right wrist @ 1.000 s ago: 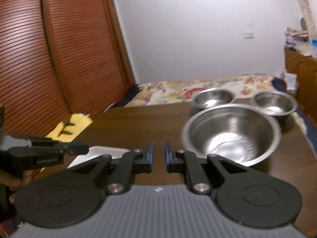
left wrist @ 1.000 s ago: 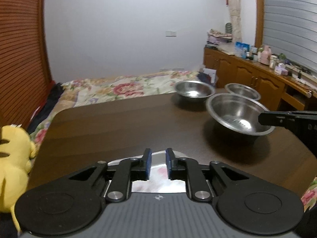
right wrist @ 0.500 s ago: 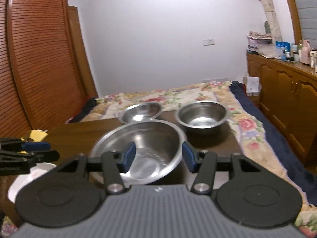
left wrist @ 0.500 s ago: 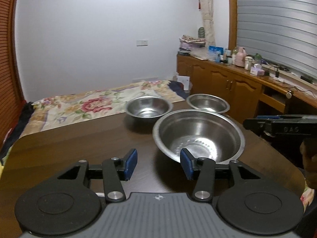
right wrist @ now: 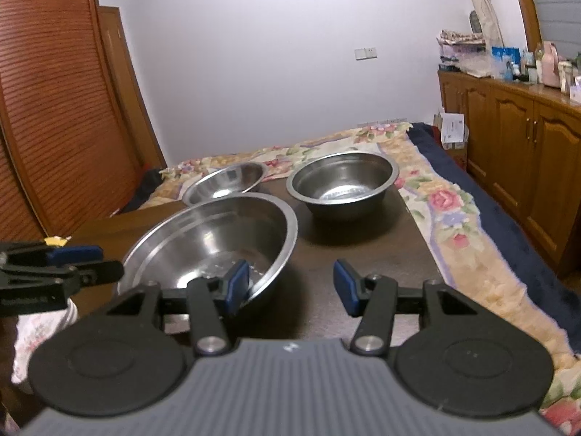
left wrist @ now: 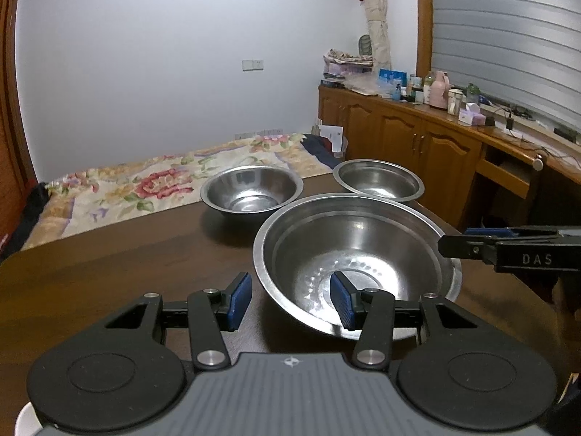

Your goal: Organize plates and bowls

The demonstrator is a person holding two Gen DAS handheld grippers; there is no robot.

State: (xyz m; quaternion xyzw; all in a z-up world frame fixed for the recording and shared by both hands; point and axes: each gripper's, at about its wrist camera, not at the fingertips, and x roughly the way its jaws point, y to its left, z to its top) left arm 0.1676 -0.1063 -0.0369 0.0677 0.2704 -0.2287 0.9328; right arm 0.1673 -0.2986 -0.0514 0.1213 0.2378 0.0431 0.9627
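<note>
Three steel bowls stand on the dark wooden table [left wrist: 109, 265]. The large bowl [left wrist: 348, 250] [right wrist: 218, 243] is nearest. A medium bowl [left wrist: 250, 192] [right wrist: 227, 181] and a deeper bowl [left wrist: 377, 180] [right wrist: 341, 181] stand behind it. My left gripper [left wrist: 290, 301] is open, its jaws astride the large bowl's near left rim without touching it. My right gripper [right wrist: 290, 287] is open, its jaws astride the same bowl's right rim. Each gripper also shows in the other's view: the right one [left wrist: 508, 250], the left one [right wrist: 54, 265].
A white floral plate [right wrist: 40, 330] lies at the table's near left, under the left gripper. A bed with a floral quilt [left wrist: 145, 185] lies beyond the table. Wooden cabinets [left wrist: 435, 141] with clutter line the right wall. Slatted wardrobe doors [right wrist: 54, 127] stand on the left.
Both grippers went from shut to open. The left one left the plate and swung right to the large bowl. The right one moved right to the bowl's right rim.
</note>
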